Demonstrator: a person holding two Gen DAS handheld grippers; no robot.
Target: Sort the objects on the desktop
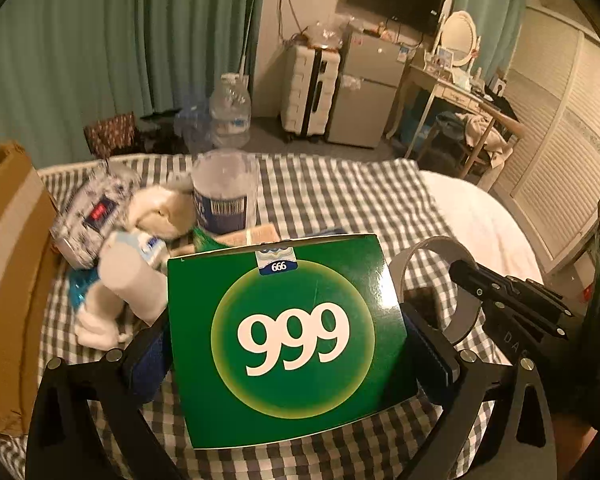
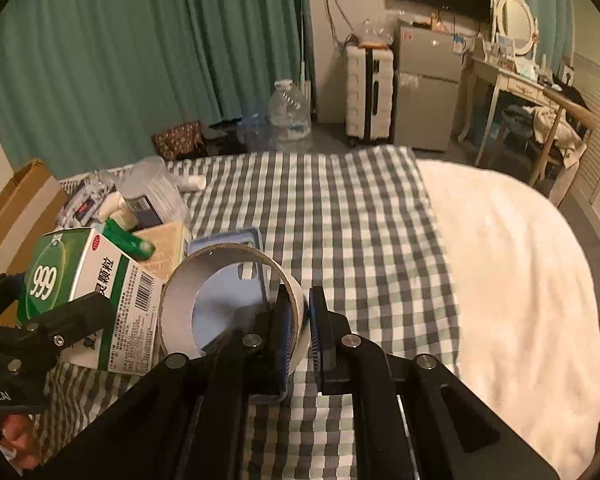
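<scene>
In the left wrist view a glossy green cardboard medicine box printed with a white "999" (image 1: 288,336) fills the lower middle of the frame, clamped at its two sides between the blue-padded jaws of the left gripper (image 1: 300,360) and raised above the grey-and-white checked cloth (image 1: 340,196). In the right wrist view, a white tape roll with a grey inner ring (image 2: 228,304) stands on edge at centre; the right gripper (image 2: 298,334) has its jaws closed on the roll's wall, one pad inside the ring and one outside. Behind the roll lies a flat blue tray (image 2: 236,240). At the left of that frame sits a heap of packets and a clear plastic bottle (image 2: 156,196), beside a brown cardboard carton (image 2: 24,196). A white blanket (image 2: 512,280) covers the right side.
</scene>
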